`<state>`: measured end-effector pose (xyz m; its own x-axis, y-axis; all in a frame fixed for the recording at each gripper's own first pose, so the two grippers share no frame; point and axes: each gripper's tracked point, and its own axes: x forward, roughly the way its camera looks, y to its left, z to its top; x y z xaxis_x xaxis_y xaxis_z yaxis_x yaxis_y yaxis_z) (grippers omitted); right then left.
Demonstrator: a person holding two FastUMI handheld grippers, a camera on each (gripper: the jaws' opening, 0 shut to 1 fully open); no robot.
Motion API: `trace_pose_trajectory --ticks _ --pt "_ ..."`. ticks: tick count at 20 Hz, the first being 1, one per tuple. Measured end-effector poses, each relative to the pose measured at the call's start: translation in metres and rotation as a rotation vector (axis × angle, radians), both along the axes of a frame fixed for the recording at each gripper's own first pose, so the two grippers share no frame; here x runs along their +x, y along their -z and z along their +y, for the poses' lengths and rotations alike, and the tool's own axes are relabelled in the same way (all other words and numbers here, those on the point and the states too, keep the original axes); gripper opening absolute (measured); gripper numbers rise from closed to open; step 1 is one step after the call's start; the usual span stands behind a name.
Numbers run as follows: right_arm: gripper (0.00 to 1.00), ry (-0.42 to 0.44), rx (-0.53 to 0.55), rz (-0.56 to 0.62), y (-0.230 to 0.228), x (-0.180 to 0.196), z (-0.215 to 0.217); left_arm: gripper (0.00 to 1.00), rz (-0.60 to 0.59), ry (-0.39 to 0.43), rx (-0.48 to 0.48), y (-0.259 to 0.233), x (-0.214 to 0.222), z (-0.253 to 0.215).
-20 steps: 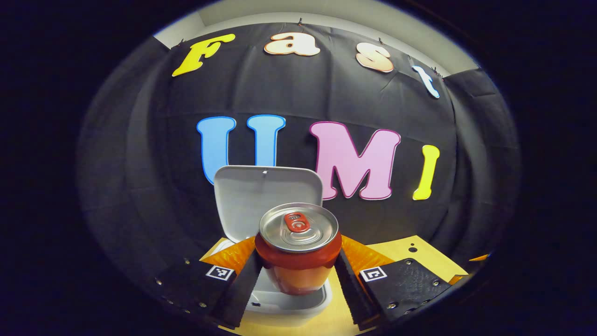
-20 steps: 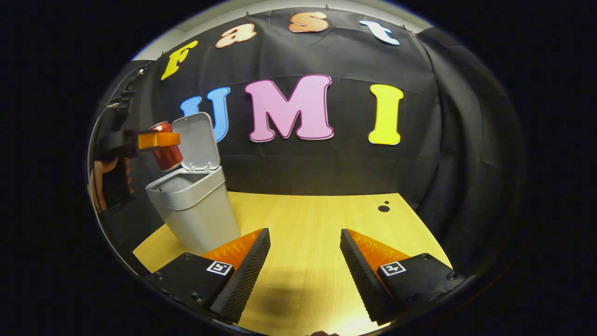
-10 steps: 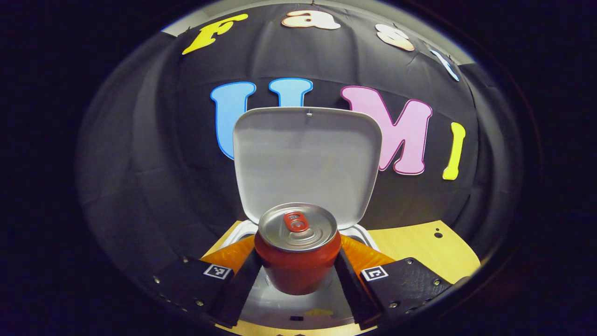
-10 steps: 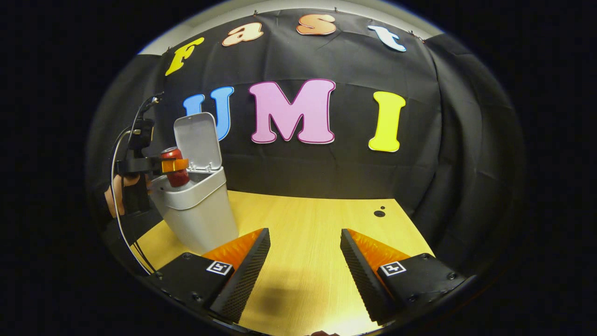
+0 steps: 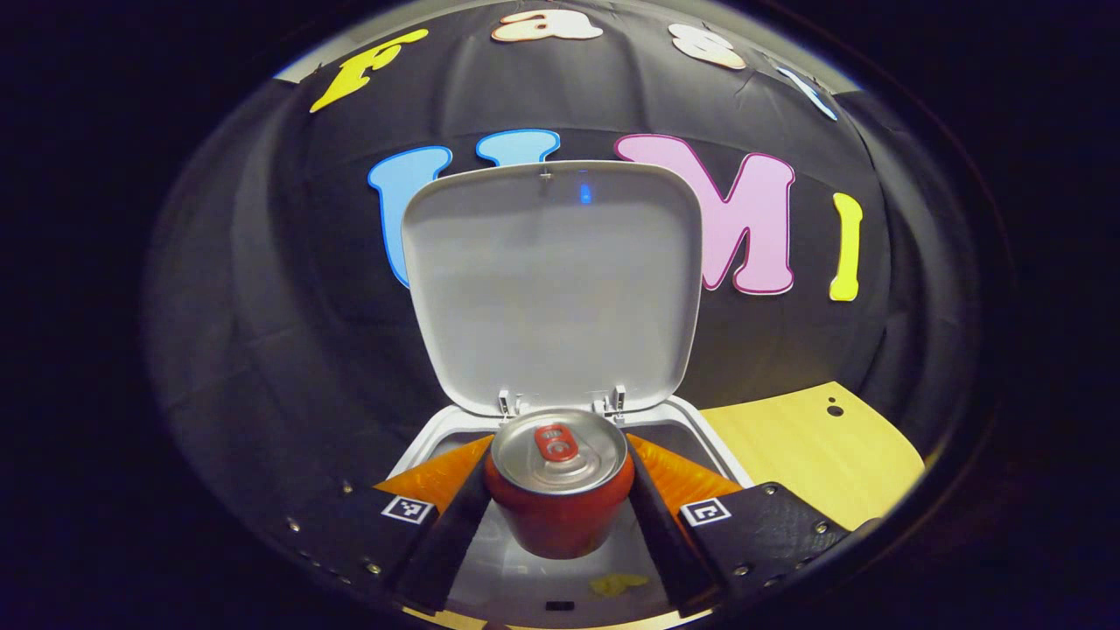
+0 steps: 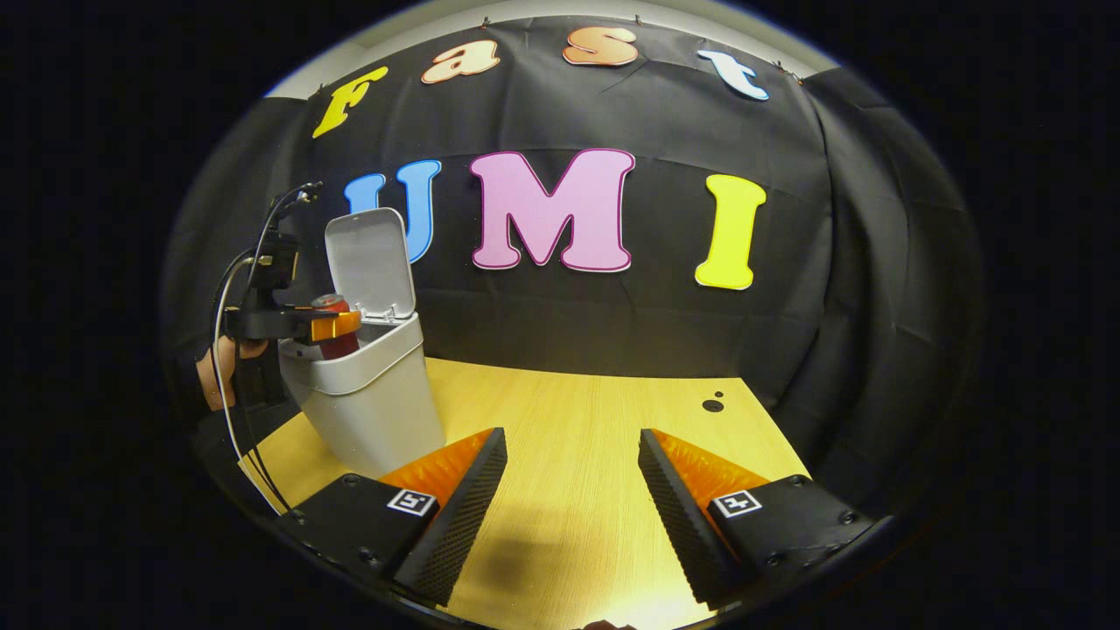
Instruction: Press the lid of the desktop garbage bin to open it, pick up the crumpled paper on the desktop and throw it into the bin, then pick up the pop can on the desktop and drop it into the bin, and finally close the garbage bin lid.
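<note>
My left gripper (image 5: 560,503) clamps the pop can (image 5: 560,486) upright over the open bin (image 6: 367,411), low enough to drop cleanly; something yellowish inside, perhaps the paper; my right gripper (image 6: 569,499) waits spread above the desktop (image 6: 577,420).

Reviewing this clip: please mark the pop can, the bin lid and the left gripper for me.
pop can (image 5: 560,448): left gripper view, on its silver top.
bin lid (image 5: 551,289): left gripper view, on the raised lid's inner face.
left gripper (image 5: 560,507): left gripper view, midway between its fingertips, jaws closed on the can.
</note>
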<state>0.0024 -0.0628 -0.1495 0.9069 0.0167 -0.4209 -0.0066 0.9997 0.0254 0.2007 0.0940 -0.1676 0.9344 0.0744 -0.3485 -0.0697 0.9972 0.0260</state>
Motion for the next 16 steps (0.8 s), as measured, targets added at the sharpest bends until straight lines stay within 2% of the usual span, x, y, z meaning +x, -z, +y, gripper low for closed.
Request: trace_pose_trajectory --ticks 1,2,6,10,12,16 --pt "0.98 0.002 0.003 -0.005 -0.001 0.003 0.000 0.94 0.001 0.000 0.002 -0.001 -0.001 0.000" --pt "0.98 0.003 0.002 -0.009 -0.002 0.003 0.001 0.95 0.007 0.000 0.010 -0.001 -0.003 0.000" --pt "0.98 0.011 0.002 -0.013 -0.003 0.008 -0.002 0.95 -0.016 -0.006 0.065 -0.024 -0.008 0.006" --pt "0.98 0.017 -0.004 -0.025 -0.006 0.013 -0.004 0.95 -0.144 0.027 0.068 -0.090 -0.011 -0.001" --pt "0.98 0.017 0.000 -0.023 -0.005 0.014 -0.002 0.95 -0.206 0.057 0.035 -0.126 -0.010 -0.006" --pt "0.98 0.016 -0.003 -0.022 -0.007 0.016 -0.003 0.95 -0.240 0.103 -0.029 -0.182 0.006 -0.007"
